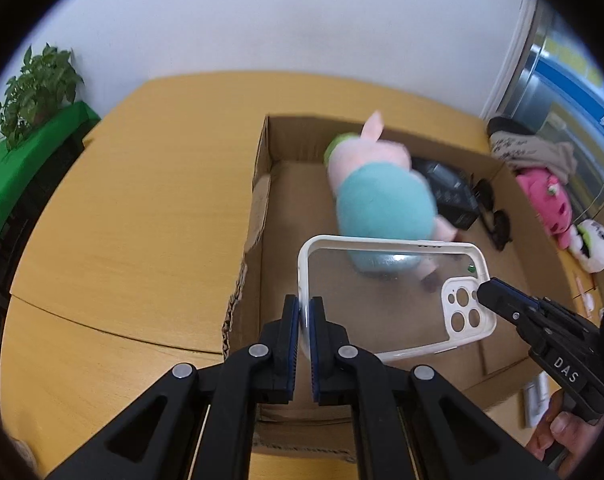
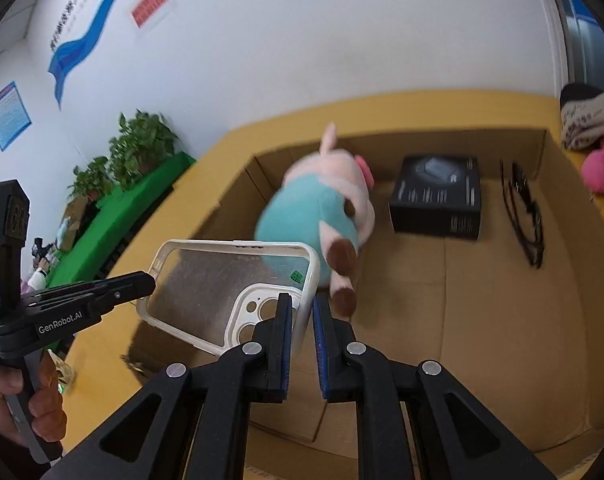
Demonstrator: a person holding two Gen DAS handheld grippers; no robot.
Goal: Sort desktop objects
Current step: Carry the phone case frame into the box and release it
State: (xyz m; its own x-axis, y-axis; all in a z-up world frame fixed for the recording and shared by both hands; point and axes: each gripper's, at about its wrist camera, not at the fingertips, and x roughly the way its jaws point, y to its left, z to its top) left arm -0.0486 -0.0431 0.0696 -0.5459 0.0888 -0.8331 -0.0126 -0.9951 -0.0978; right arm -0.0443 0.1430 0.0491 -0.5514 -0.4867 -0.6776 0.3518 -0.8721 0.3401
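A clear phone case [image 1: 394, 296] with a white rim is held above an open cardboard box [image 1: 262, 184]. My left gripper [image 1: 305, 312] is shut on the case's left rim. My right gripper [image 2: 302, 316] is shut on its other rim beside the camera cutout [image 2: 258, 312], and its tip shows in the left wrist view [image 1: 487, 288]. The left gripper's tip shows in the right wrist view [image 2: 148, 280]. In the box lie a pink and teal plush pig [image 2: 322, 216], a black carton [image 2: 438, 196] and black glasses [image 2: 522, 216].
The box [image 2: 502, 320] stands on a yellow wooden table [image 1: 134, 200]. Plush toys [image 1: 546, 204] and a folded cloth [image 1: 530, 148] lie to its right. Potted plants [image 1: 38, 88] stand on a green ledge at the left.
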